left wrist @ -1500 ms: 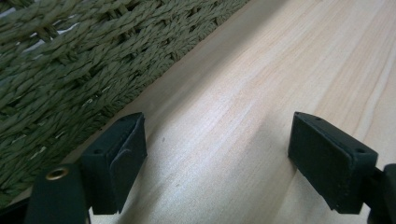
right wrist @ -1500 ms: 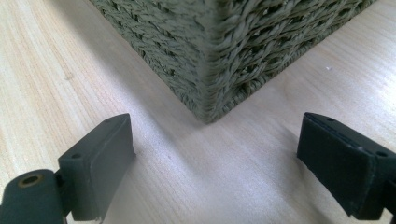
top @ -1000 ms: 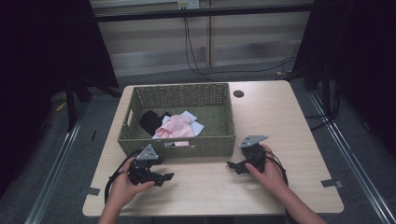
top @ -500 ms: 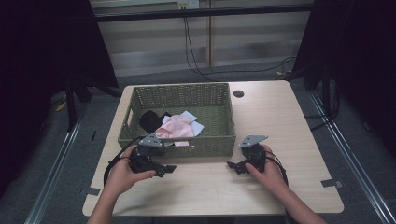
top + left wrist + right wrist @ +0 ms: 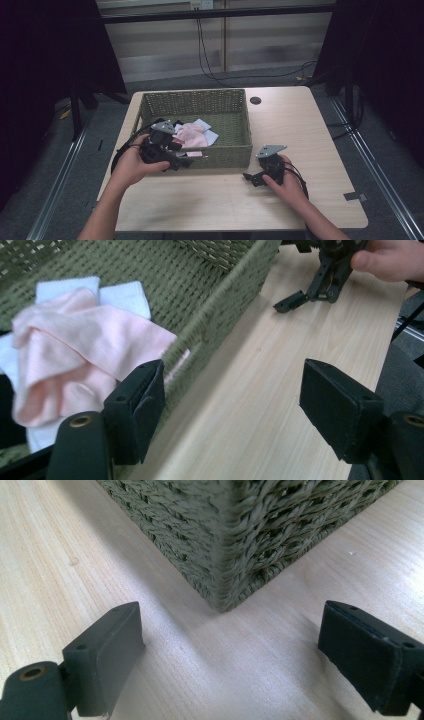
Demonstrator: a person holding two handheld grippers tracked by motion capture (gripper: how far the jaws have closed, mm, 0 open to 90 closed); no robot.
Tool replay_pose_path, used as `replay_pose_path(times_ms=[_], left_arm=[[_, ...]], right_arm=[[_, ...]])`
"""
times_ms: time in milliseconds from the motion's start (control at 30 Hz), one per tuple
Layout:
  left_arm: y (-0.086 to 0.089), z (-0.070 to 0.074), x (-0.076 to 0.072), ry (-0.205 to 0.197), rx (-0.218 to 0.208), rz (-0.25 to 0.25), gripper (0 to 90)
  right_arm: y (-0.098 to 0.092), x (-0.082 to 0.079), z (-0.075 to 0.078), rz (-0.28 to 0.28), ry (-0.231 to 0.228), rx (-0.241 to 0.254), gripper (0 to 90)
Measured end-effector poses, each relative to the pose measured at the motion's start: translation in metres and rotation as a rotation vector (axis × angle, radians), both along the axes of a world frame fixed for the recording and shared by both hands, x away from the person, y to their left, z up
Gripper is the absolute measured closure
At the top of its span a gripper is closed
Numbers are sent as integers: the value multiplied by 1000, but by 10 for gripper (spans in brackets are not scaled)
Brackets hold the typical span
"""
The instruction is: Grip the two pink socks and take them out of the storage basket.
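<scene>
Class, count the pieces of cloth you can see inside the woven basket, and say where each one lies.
3. A pink cloth lies on top, a white cloth under it toward the basket's middle, and a black one by the left gripper. More may be hidden underneath.

Both forearms are bare, with no sleeve reaching into the high view. Each hand carries a black two-jaw tool: the left gripper (image 5: 186, 161) and the right gripper (image 5: 248, 177) are each topped by a grey three-cornered plate, and a black cable loops away from each. Close up, the left gripper's (image 5: 231, 415) jaws end in thick, matte black rectangular pads, each on a black arm with a brass-coloured ringed hole near its base. The right gripper (image 5: 231, 655) has the same blocky pads, one showing a small hole, perhaps a screw recess.
</scene>
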State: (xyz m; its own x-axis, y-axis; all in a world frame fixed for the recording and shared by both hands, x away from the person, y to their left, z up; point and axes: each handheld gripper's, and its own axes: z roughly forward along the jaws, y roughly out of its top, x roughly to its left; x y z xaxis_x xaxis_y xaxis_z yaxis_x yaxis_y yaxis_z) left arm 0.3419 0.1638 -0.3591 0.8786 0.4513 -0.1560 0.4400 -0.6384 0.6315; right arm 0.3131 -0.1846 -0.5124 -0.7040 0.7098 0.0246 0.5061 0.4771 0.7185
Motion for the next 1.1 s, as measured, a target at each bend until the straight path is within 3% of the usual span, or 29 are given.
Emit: replay_pose_path(times_ms=[300, 433, 567, 733, 967, 1000, 1100], left_arm=[[-2, 14, 21, 15, -7, 27, 263], [-5, 17, 36, 20, 31, 31, 264], [-7, 18, 45, 22, 44, 34, 266], [-13, 15, 64, 30, 107, 57, 267], [-15, 9, 82, 45, 120, 86, 267], [-16, 4, 88, 39, 152, 93, 267], [-16, -1, 93, 51, 159, 99, 271]], right_arm=[[0, 0, 0, 0, 1, 0, 101], [0, 0, 0, -1, 2, 0, 101], [0, 0, 0, -1, 2, 0, 101], [0, 0, 0, -3, 2, 2, 101], [0, 0, 0, -1, 0, 2, 101], [0, 0, 0, -1, -1, 2, 101], [0, 0, 0, -1, -1, 2, 101]])
